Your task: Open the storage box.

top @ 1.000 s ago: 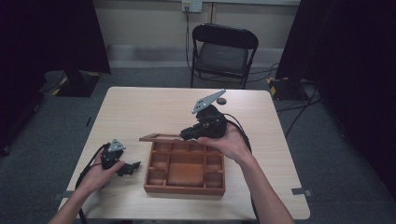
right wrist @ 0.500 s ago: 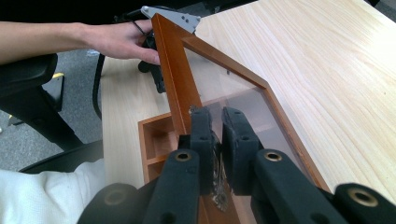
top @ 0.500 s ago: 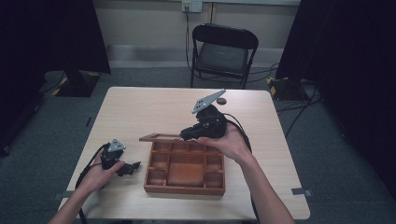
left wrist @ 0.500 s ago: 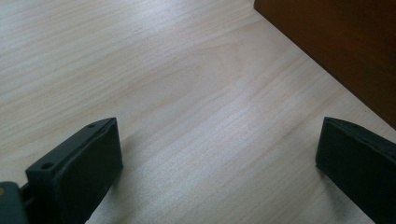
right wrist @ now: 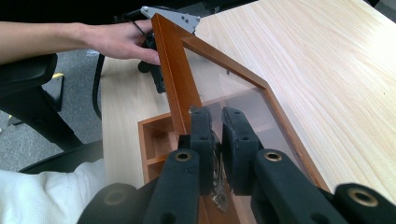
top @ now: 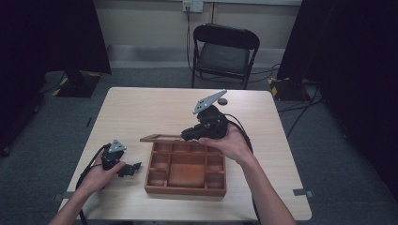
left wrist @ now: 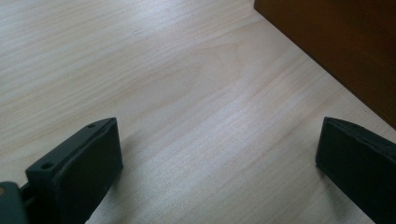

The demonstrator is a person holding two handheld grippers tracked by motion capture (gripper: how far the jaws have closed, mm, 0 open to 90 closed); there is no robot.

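The left gripper [top: 133, 168] sits low in the left hand [top: 101, 172], its fingers [left wrist: 79, 163] spread wide apart. The right gripper [top: 187, 136] is raised in the right hand [top: 230, 143], forearm stretched forward, its fingers [right wrist: 203, 140] pinched nearly together.

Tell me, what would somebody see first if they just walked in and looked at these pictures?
Probably the brown wooden box with little compartments near the table's front edge, with its glass-paned wooden lid lifted open. The right gripper is pinching that lid's frame at the box's far side. The left gripper rests open on the pale wooden table, just left of the box.
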